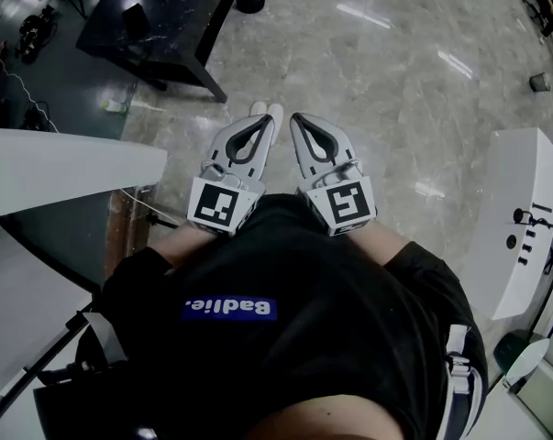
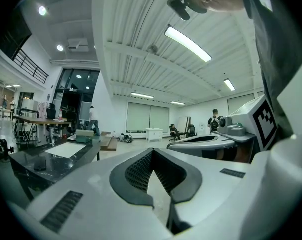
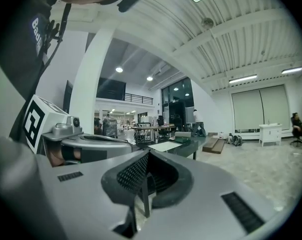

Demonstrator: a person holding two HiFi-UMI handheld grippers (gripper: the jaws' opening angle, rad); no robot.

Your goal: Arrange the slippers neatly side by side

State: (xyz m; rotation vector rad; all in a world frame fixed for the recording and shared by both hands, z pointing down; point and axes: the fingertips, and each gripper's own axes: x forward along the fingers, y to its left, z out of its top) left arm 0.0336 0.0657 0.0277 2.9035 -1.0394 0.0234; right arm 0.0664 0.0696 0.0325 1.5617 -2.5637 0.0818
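Pressed together on nothing, level at the waist: left gripper (image 1: 269,124) and right gripper (image 1: 296,121). Just beyond the tips, two pale ends (image 1: 266,109) on the floor (image 1: 395,108), perhaps the slippers, cannot tell. Risk: reaching down blind with shut jaws and shoving them askew.

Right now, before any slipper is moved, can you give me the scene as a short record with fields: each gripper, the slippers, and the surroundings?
left gripper: shut, nothing between the jaws, held out in front of the person's body
right gripper: shut, nothing between the jaws, close beside the left one, tips almost meeting
slippers: none to be seen in any view
floor: pale, polished, stone-like
black table: at the upper left of the head view
task state: not started
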